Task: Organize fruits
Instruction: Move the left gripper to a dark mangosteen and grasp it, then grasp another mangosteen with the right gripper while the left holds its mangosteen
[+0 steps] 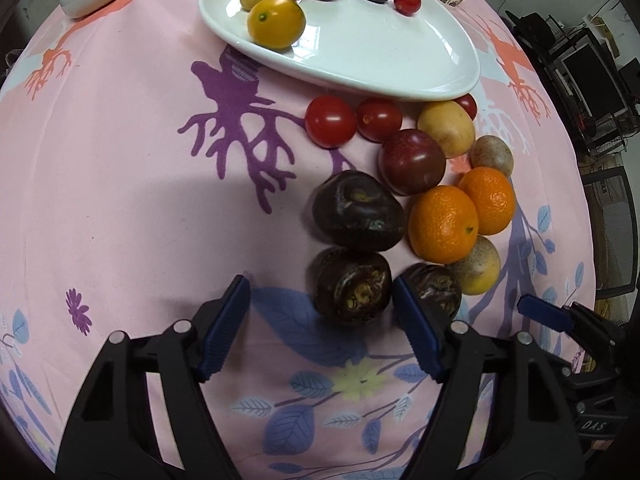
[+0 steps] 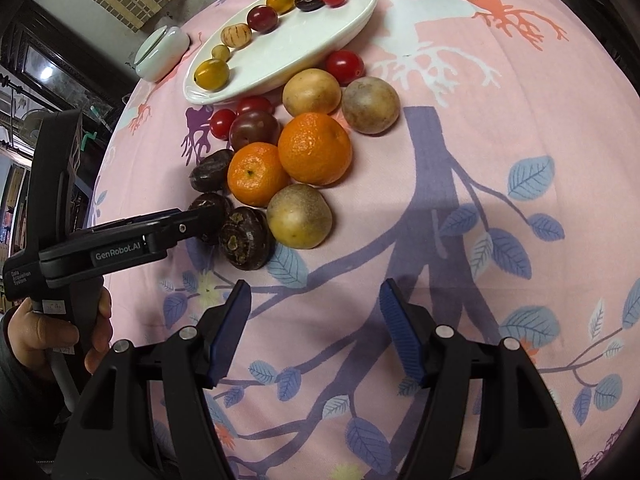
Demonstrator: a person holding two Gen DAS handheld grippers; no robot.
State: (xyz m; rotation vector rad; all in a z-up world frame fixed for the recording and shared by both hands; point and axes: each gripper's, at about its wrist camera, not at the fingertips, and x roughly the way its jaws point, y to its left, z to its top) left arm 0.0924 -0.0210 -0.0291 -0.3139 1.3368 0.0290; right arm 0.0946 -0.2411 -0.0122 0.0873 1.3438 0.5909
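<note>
My left gripper (image 1: 320, 312) stands partly open, pads flanking but not pressing a dark chestnut (image 1: 352, 286) at lower centre, stem scar facing the camera. My right gripper (image 2: 314, 320) is open, empty, over the pink floral tablecloth (image 2: 500, 152). Oranges (image 1: 442, 224) crowd right; the white plate (image 1: 400, 56) lies above.
</note>
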